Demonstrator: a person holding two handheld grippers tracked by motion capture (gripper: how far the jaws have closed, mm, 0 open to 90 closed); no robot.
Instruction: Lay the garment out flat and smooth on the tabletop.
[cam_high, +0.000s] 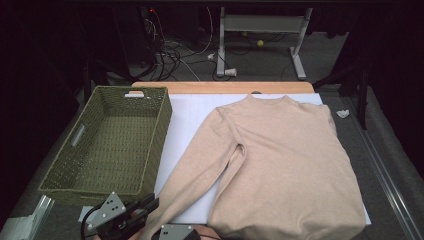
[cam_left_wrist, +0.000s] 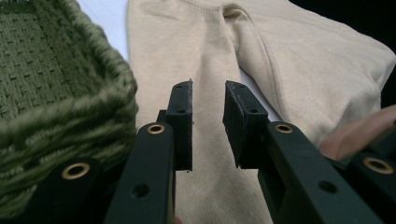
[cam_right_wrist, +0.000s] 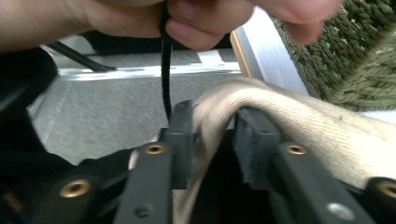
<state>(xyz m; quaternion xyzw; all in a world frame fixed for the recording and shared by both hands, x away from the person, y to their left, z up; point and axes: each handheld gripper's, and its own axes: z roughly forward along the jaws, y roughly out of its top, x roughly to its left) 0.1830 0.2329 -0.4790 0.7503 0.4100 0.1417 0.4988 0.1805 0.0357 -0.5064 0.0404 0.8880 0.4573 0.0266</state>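
My right gripper's (cam_right_wrist: 212, 135) jaws seem clenched on the beige knit sweater's cuff (cam_right_wrist: 219, 100), my left gripper's (cam_left_wrist: 208, 126) released above the sleeve (cam_left_wrist: 205, 60), so I should fold slowly.

The sweater (cam_high: 285, 165) is a soft, matt beige knit, fine and even across the body, with a coarser ribbed weave at the cuff (cam_right_wrist: 261, 100). On the left, the basket (cam_high: 107, 145) is thick olive-green woven cord, rough and matt. Under both lies a smooth white sheet (cam_high: 187, 117), paper-like, over a pale wooden tabletop (cam_high: 225, 87) showing at the far edge. The left gripper (cam_left_wrist: 208, 122) is matt black plastic with brass-coloured rivets; its pads look slightly grainy.
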